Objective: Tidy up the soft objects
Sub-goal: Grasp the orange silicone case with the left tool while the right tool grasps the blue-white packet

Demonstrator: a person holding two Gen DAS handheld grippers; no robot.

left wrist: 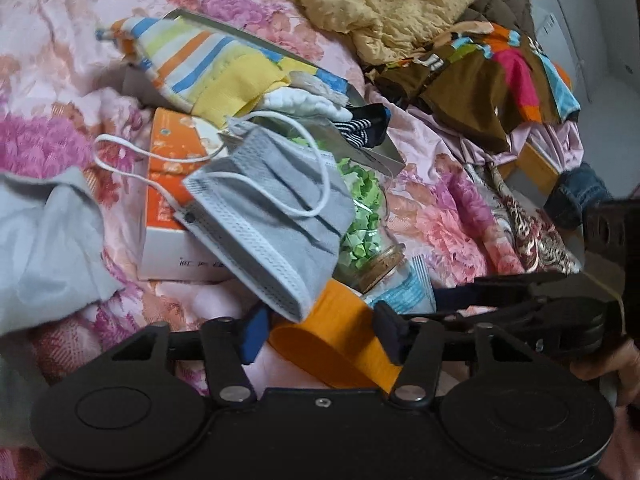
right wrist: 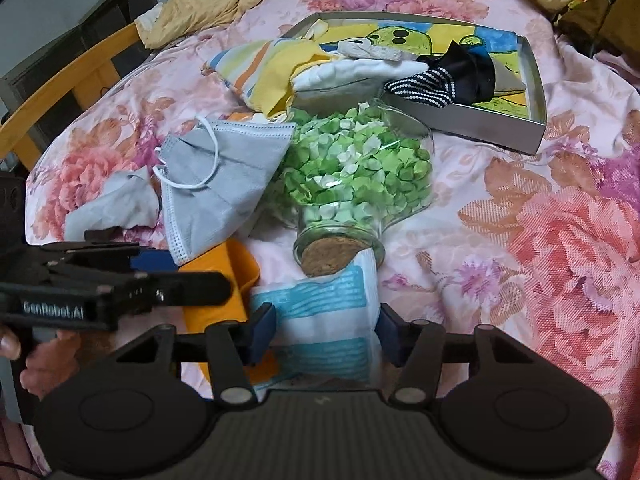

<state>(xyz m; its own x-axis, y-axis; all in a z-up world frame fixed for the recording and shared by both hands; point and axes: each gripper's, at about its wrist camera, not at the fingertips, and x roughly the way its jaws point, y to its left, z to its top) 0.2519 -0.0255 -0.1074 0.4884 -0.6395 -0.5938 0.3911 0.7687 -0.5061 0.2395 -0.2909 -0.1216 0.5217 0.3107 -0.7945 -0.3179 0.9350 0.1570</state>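
Observation:
My left gripper (left wrist: 320, 336) is open around a roll of orange tape (left wrist: 340, 332), its jaws beside it without a clear pinch. A grey face mask (left wrist: 272, 216) lies just ahead, over an orange box (left wrist: 168, 184) and a glass jar of green paper bits (left wrist: 360, 220). My right gripper (right wrist: 324, 332) is open astride a white and blue packet (right wrist: 328, 320) that leans on the jar's cork (right wrist: 332, 256). The mask (right wrist: 224, 180) sits left of the jar (right wrist: 356, 168). A grey tray (right wrist: 532, 120) behind holds striped cloth (right wrist: 260, 68), white cloth and a dark sock (right wrist: 440, 80).
A pink floral bedspread (right wrist: 540, 220) covers everything. A yellow quilt (left wrist: 380, 4) and brown patterned clothes (left wrist: 480, 80) are heaped at the back. Grey cloth (left wrist: 48, 248) lies at left. A wooden bed frame (right wrist: 68, 76) shows at the far left.

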